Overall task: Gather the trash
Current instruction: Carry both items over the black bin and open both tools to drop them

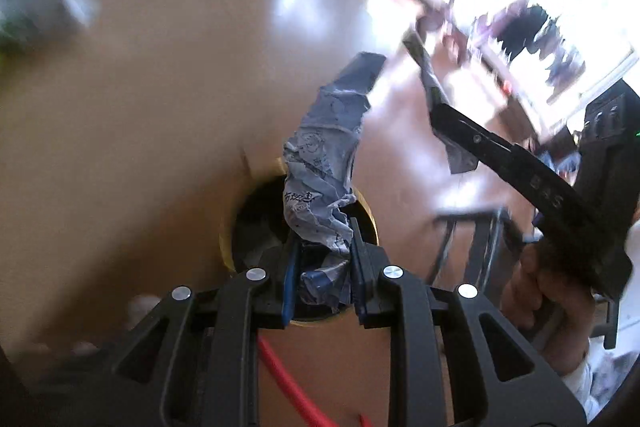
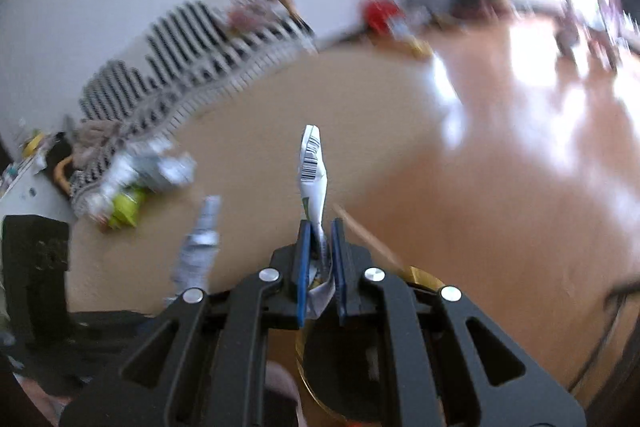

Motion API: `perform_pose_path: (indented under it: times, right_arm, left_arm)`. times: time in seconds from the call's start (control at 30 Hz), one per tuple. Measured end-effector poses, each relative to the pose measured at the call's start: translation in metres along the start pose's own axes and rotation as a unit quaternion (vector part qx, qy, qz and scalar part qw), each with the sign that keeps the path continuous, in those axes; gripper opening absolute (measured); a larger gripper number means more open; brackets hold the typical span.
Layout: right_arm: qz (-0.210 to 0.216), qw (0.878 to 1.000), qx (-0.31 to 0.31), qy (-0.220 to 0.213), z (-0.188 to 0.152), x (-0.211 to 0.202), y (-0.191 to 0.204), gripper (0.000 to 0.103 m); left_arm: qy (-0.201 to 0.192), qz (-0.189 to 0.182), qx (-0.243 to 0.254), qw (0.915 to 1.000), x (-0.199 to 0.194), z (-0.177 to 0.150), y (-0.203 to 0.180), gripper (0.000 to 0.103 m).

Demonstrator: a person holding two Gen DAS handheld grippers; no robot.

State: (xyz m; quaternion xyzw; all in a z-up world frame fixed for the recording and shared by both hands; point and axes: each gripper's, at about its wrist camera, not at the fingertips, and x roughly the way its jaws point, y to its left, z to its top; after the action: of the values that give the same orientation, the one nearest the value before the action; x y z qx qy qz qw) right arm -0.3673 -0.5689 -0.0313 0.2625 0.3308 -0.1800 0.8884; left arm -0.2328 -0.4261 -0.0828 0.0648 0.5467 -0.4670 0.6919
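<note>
Left wrist view: we see a tan surface, much of it blurred, with a round gold-rimmed bin (image 1: 362,201) low in the middle.
Far left: a grey and green crumpled lump (image 1: 36,15) lies on the tan surface, too blurred for us to name.
Left tongs (image 1: 322,267): nearly closed, pinching a crumpled blue-grey wrapper (image 1: 324,163) between the blue pads; the wrapper sticks up and away from the tips, directly over the bin's dark mouth.
Below the tongs: a red cord (image 1: 288,379) runs across the surface.
Right tongs, as seen here (image 1: 424,63): they come in from the right, held by a hand (image 1: 548,299), with a thin dark scrap (image 1: 432,87) caught at the tip.
Right wrist view, far left: a striped cloth (image 2: 180,67) lies along the wall, with silvery and yellow-green litter (image 2: 136,183) just beside it on the tan surface.
Left of centre: the blue-grey wrapper (image 2: 198,247) shows blurred, near the right tongs.
Right tongs (image 2: 320,263): closed down on a thin white wrapper (image 2: 314,167) with a barcode, which stands upright between the pads.
Bin (image 2: 424,277): its gold rim shows just behind and under the tongs.
Far right: a glossy orange floor (image 2: 540,147) with bright glare.
</note>
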Motion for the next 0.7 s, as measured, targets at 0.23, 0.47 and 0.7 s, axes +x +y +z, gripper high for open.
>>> perform_pose_path:
  times: [0.23,0.47,0.7]
  right_arm:
    - [-0.018,0.991,0.064,0.112,-0.076,0.054,-0.067,0.011]
    - [-0.013,0.989,0.073,0.128,-0.084,0.066,-0.083,0.011]
    - [-0.003,0.980,0.147,0.135,-0.064,0.058,-0.103,0.093]
  left_arm:
    - [0.115,0.019,0.000,0.9932,0.109,-0.032,-0.008,0.021]
    - [0.124,0.027,0.010,0.9919,0.120,-0.032,-0.004,0.021]
    - [0.115,0.068,0.012,0.9910,0.113,-0.035,-0.009,0.097]
